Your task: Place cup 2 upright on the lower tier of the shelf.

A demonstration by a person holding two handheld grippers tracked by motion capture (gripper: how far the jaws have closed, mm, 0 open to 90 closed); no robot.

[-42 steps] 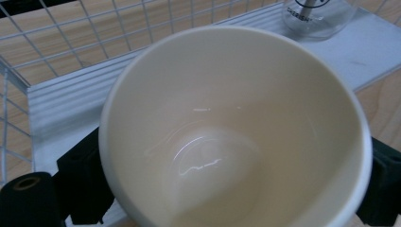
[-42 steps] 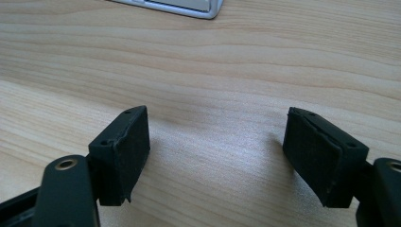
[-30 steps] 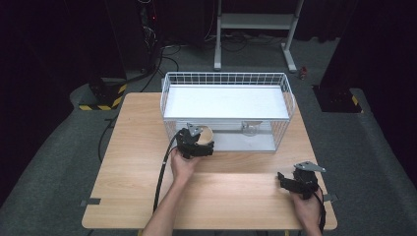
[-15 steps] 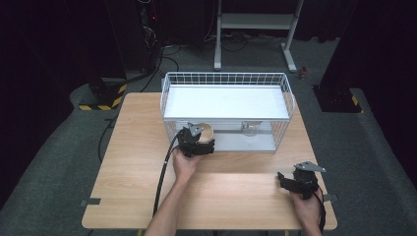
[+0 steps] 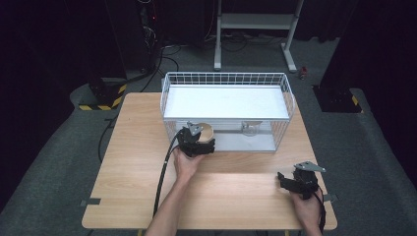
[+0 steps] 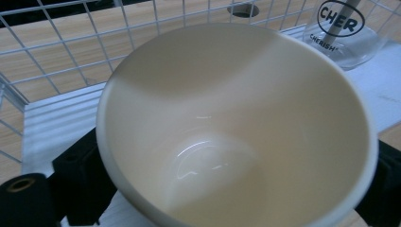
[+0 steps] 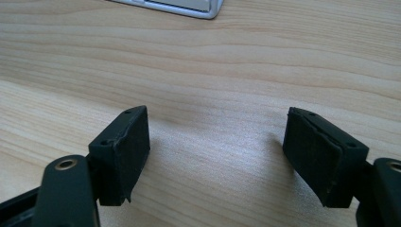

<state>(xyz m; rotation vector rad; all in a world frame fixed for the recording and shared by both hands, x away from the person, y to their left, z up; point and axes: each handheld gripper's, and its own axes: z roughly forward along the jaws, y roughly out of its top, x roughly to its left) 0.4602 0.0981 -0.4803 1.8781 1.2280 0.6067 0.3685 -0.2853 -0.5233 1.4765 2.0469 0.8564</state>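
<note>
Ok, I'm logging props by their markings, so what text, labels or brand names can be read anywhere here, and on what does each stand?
"CHER", cut off by the frame edge, in a black oval on the clear glass in the wire basket.
"CHERISH", small print under that oval, on the same glass.
The cream cup held by the left gripper bears no readable text, and the high view shows no legible writing.
</note>
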